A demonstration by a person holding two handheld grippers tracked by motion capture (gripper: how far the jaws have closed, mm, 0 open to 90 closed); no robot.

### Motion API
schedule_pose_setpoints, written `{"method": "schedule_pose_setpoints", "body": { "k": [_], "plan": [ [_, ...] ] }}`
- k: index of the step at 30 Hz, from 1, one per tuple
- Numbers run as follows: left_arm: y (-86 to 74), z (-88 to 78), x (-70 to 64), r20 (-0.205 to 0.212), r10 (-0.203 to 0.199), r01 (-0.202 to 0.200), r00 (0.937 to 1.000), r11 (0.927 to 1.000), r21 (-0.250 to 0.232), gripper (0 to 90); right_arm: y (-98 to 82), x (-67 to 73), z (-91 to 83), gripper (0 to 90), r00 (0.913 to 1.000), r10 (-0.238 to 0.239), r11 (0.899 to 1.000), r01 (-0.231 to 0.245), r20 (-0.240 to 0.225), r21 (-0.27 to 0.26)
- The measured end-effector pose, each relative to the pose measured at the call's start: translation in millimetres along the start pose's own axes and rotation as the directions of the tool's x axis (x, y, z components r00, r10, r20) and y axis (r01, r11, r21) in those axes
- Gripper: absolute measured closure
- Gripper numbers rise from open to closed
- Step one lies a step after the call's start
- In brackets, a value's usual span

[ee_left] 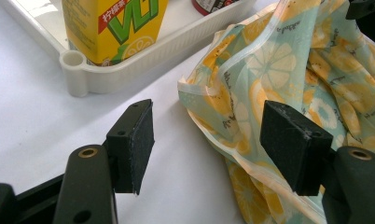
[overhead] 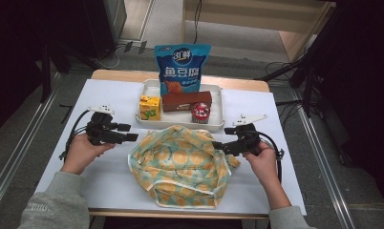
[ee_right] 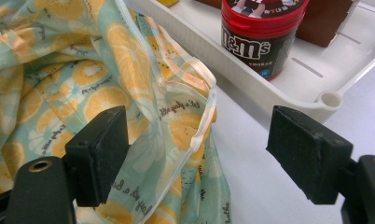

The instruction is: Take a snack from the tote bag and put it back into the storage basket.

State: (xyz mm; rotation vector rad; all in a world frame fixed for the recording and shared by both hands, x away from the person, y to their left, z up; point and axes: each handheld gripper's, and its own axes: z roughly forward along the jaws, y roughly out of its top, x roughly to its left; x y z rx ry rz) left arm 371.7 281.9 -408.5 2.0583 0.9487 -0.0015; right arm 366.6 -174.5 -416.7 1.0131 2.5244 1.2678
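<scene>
Both grippers flank the crumpled bag, stretched left to right.

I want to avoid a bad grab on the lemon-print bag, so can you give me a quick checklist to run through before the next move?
1. Left gripper jaws open: ok.
2. Right gripper jaws open: ok.
3. Lemon-print bag edge between the right jaws: ok, its piped hem lies there, not yet pinched.
4. Bag edge between the left jaws: ok, near the right-hand pad.
5. Bag free of the white tray: cannot tell, the fabric runs right up to its rim.
6. Candy tub and juice carton upright in the tray: ok.
</scene>
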Motion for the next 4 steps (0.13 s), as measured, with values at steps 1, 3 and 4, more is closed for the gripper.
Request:
{"method": "schedule_pose_setpoints", "body": {
  "k": [1, 3, 4],
  "plan": [
    [0.0, 0.1, 0.1, 0.001, -0.001, 0.001, 1.0000, 1.0000, 0.000, 34.9, 0.0, -0.3, -0.3, 21.4, 1.0000, -0.001, 1.000, 0.001, -0.003, -0.004],
    [0.1, 0.2, 0.5, 0.005, -0.002, 0.002, 1.0000, 1.0000, 0.000, 33.9, 0.3, -0.7, -1.1, 21.4, 1.0000, 0.007, 1.000, -0.007, -0.005, -0.012],
    [0.2, 0.8, 0.6, 0.001, -0.013, 0.013, 0.9999, 0.9999, -0.001, 33.7, 0.3, -1.1, -1.6, 21.4, 0.9999, 0.010, 1.000, -0.011, -0.007, -0.014]
  ]
}}
